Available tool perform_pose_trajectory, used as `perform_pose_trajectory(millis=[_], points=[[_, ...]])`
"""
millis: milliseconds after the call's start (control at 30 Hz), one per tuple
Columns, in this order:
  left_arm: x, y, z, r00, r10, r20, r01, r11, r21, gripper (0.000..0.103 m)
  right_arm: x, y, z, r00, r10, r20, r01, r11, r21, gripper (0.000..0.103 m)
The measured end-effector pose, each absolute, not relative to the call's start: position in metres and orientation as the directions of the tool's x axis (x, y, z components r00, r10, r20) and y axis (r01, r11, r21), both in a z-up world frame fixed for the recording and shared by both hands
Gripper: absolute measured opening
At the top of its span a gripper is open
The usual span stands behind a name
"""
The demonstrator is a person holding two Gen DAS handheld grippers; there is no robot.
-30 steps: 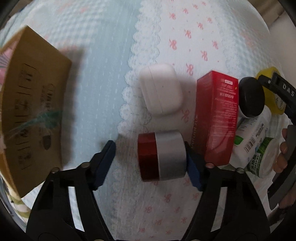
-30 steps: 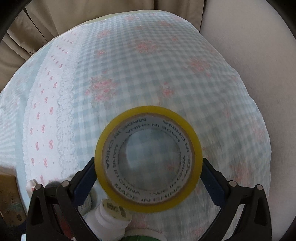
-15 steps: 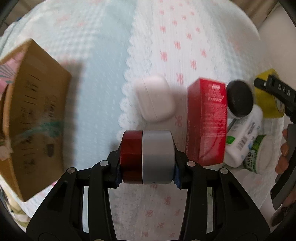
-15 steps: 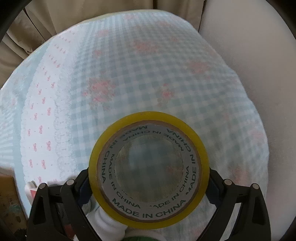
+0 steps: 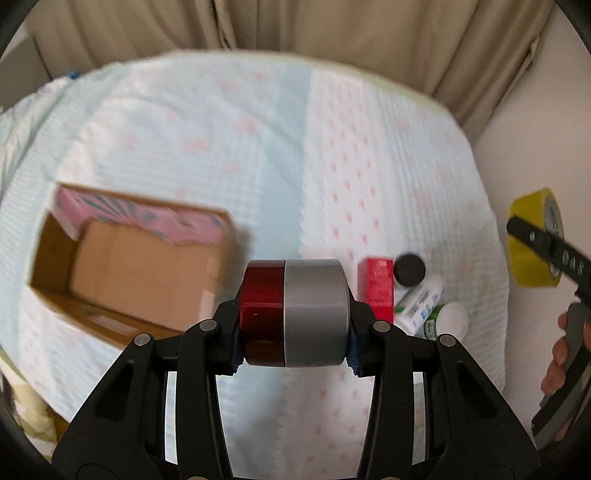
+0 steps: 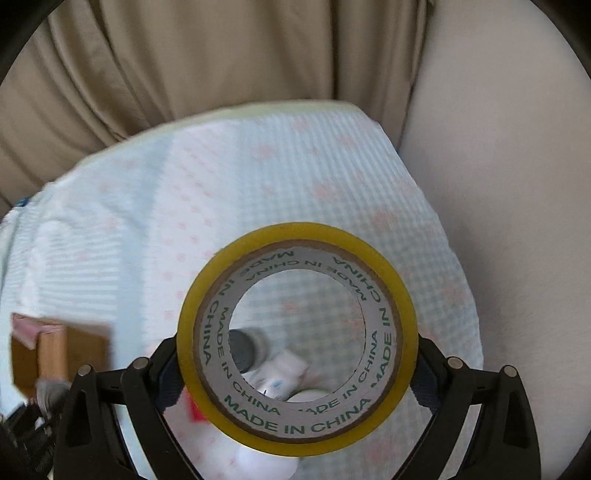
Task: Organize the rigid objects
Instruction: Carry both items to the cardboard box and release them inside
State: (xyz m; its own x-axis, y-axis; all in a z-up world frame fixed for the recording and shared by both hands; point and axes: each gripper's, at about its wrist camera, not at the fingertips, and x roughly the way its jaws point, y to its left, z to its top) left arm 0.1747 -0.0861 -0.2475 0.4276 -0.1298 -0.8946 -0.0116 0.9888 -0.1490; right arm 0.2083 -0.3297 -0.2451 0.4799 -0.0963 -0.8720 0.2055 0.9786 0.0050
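A red-and-silver jar (image 5: 294, 313), which a second ago lay on the bedspread between spread jaws, is now clamped end to end in the left gripper (image 5: 294, 334) and raised well clear of the cloth, the view having tilted up to take in the curtain (image 5: 295, 26). The open cardboard box (image 5: 129, 266) sits below and to the left, which suggests the jar is bound there. The right gripper (image 6: 297, 373), likewise lifted higher than before, has its jaws closed on the rim of a yellow tape roll (image 6: 297, 336), held upright and face-on to its camera. Left on the bedspread (image 5: 207, 140), close together, are a red carton (image 5: 379, 286), a black-capped bottle (image 5: 409, 270) and a white tub (image 5: 448, 319).
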Motion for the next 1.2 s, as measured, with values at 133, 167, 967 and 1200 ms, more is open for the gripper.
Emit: perform_pose_trajectory(millis=[133,167,967,1200], points=[[0.171,-0.041,-0.211,0.474,-0.113,-0.873,-0.009,0.991,-0.133,0.038,0.187,-0.289,-0.204,0.527,-0.054,-0.848,0.125,0.992,0.015,0.095],[0.171,-0.027,-0.204,0.480,-0.113,-0.870,-0.010,0.991,-0.134,0.038,0.185,-0.278,-0.197,0.535,-0.039,-0.844,0.103,0.995,0.019,0.095],[0.243,0.192,-0.295,0.282,-0.105,-0.953,0.238,0.970,-0.037,0.038,0.210,0.039,-0.270,0.326,0.101,-0.940,-0.078,0.994,0.080,0.095],[0.272,0.192,-0.365,0.182,-0.074,-0.980,0.264,0.964,-0.023,0.038,0.227,0.061,-0.341,0.222,0.072,-0.972,-0.253,0.967,0.014,0.095]])
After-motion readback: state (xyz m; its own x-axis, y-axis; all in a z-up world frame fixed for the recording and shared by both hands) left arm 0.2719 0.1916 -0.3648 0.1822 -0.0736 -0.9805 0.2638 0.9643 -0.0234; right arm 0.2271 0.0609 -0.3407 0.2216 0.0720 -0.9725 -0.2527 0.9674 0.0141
